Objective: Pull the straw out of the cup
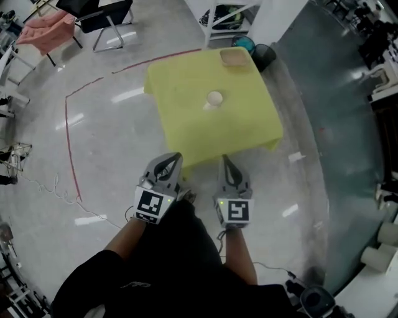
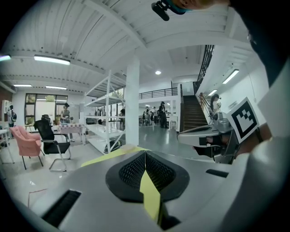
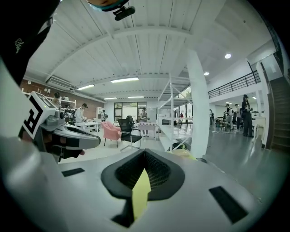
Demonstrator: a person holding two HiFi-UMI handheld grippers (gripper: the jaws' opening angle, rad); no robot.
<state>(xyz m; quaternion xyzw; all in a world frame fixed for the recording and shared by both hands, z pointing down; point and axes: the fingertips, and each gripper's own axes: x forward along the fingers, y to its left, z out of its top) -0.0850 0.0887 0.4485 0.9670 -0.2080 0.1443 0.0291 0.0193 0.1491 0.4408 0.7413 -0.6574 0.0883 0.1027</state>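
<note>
A white cup (image 1: 214, 98) stands near the middle of the yellow-covered table (image 1: 186, 130). The straw is too small to make out. Both grippers hover short of the table's near edge, well apart from the cup. My left gripper (image 1: 177, 158) points at the near left part of the table, and its jaw tips meet with nothing between them. My right gripper (image 1: 224, 159) is beside it, shut and empty too. In the left gripper view the closed jaws (image 2: 145, 153) show only a sliver of yellow cloth (image 2: 149, 195). The right gripper view shows its closed jaws (image 3: 145, 155) the same way.
A tan tray (image 1: 234, 58) lies on the table's far corner, with a dark bin (image 1: 264, 54) on the floor behind it. A pink chair (image 1: 46, 31) and a black chair (image 1: 99, 15) stand far left. Red tape (image 1: 68, 130) marks the floor. White shelving (image 2: 106, 113) is beyond the table.
</note>
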